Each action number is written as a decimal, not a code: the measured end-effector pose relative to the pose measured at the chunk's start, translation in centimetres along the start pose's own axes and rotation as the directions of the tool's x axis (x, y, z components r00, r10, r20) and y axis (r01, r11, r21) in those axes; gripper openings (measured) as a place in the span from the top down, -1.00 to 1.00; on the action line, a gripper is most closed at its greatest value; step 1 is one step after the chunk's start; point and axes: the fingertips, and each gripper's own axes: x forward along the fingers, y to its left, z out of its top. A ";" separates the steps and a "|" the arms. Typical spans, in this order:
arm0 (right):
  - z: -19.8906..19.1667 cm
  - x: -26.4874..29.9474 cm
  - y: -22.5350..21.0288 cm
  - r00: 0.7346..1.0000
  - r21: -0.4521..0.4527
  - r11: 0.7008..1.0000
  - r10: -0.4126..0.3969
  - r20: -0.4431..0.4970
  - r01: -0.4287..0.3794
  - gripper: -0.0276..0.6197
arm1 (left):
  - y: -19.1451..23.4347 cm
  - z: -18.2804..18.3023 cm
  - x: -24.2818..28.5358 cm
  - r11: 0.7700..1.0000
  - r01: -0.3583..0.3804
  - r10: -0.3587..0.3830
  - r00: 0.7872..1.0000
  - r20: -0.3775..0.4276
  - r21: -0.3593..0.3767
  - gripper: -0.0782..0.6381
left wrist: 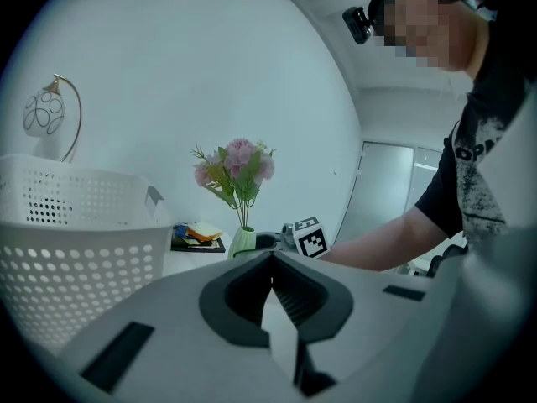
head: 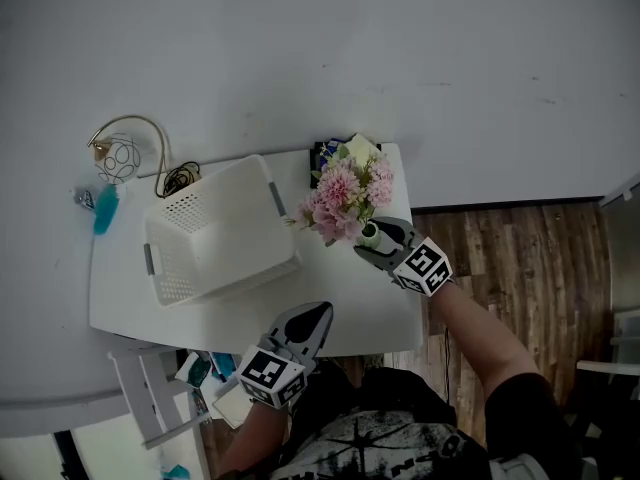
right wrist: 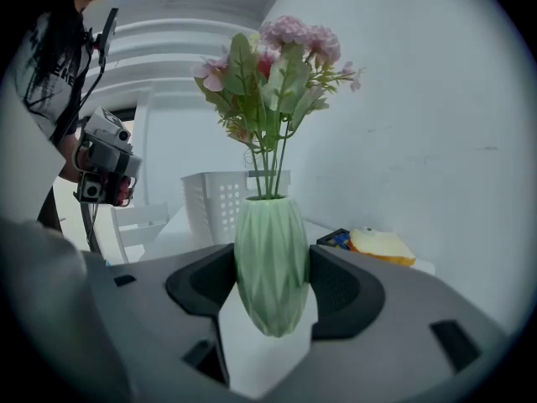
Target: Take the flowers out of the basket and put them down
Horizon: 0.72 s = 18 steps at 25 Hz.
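In the head view, your right gripper [head: 378, 238] holds the flowers [head: 345, 196] by their green vase [head: 369, 232] over the right part of the white table [head: 230, 313]. They are outside the white basket [head: 215, 233] and just beside it. Your left gripper [head: 312, 320] is at the table's near edge, well apart from both.

In the left gripper view, your jaws are pressed together with nothing between them. The flowers stand upright beyond, to the right of the basket.

In the right gripper view, the vase sits upright between your jaws with both pads pressed against its ribbed sides. Whether its base touches the table cannot be told.
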 end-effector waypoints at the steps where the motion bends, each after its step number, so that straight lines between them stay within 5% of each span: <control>1: -0.4 0.1 0.0 1.000 0.006 1.000 -0.002 0.001 0.002 0.09 | 0.0 -0.4 0.1 1.000 -0.001 0.000 1.000 -0.009 -0.009 0.74; 18: -5.5 1.3 -0.2 1.000 0.039 0.999 -0.018 -0.004 0.018 0.09 | 0.3 -2.8 1.7 0.999 -0.024 0.023 0.999 -0.047 -0.032 0.74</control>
